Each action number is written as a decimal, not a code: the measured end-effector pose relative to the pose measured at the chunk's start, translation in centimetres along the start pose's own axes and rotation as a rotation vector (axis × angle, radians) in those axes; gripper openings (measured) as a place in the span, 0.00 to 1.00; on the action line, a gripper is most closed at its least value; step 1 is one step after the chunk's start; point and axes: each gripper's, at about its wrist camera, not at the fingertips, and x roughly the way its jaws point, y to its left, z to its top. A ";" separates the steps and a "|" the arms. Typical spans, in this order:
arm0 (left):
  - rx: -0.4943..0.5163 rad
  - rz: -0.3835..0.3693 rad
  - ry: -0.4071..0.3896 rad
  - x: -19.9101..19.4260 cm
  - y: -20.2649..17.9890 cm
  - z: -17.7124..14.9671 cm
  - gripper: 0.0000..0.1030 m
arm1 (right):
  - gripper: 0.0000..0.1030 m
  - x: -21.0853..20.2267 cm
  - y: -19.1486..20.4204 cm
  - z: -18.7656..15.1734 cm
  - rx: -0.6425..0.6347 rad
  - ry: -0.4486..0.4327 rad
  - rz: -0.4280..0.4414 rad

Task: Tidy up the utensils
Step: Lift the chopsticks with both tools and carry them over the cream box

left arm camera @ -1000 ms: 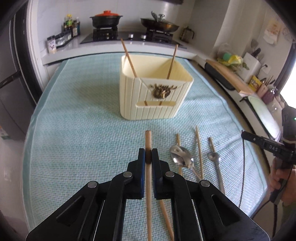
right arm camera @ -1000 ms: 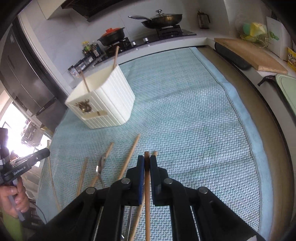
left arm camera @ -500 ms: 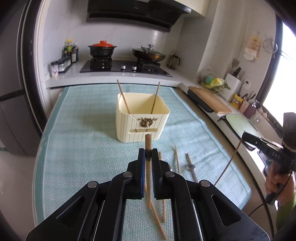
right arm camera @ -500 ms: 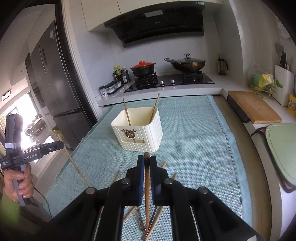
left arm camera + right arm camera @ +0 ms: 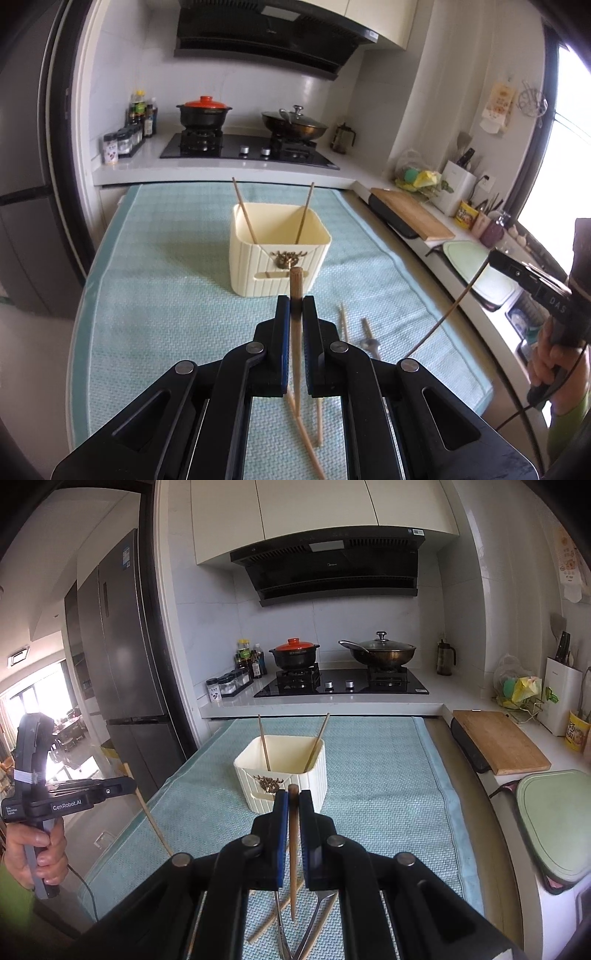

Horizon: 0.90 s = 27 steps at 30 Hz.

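Observation:
A cream ribbed utensil holder (image 5: pixel 279 251) stands mid-table with two wooden chopsticks (image 5: pixel 244 210) leaning inside; it also shows in the right wrist view (image 5: pixel 284 775). My left gripper (image 5: pixel 295 310) is shut on a wooden chopstick (image 5: pixel 296 288), held in the air in front of the holder. My right gripper (image 5: pixel 293 801) is shut on another wooden chopstick (image 5: pixel 293 849), also lifted and hanging down. Loose chopsticks (image 5: pixel 343 321) and a metal spoon (image 5: pixel 369 341) lie on the teal mat (image 5: pixel 166 295) below.
A stove (image 5: pixel 243 147) with a red-lidded pot (image 5: pixel 203 112) and a wok stands behind the table. A wooden cutting board (image 5: pixel 498 740) and a green board (image 5: pixel 557 812) lie on the right counter. A fridge (image 5: pixel 122 664) stands left.
Both grippers have risen well above the mat, each lifting its chopstick, and now look level toward the holder and stove instead of down at the table.

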 end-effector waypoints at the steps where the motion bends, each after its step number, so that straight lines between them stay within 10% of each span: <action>1: 0.000 -0.001 -0.003 -0.1 0.0 0.1 0.04 | 0.06 -0.1 0.1 0.1 -0.003 -0.003 0.001; 27: 0.051 0.014 -0.142 -1.0 -0.6 8.6 0.04 | 0.06 2.9 2.0 7.8 -0.080 -0.088 0.019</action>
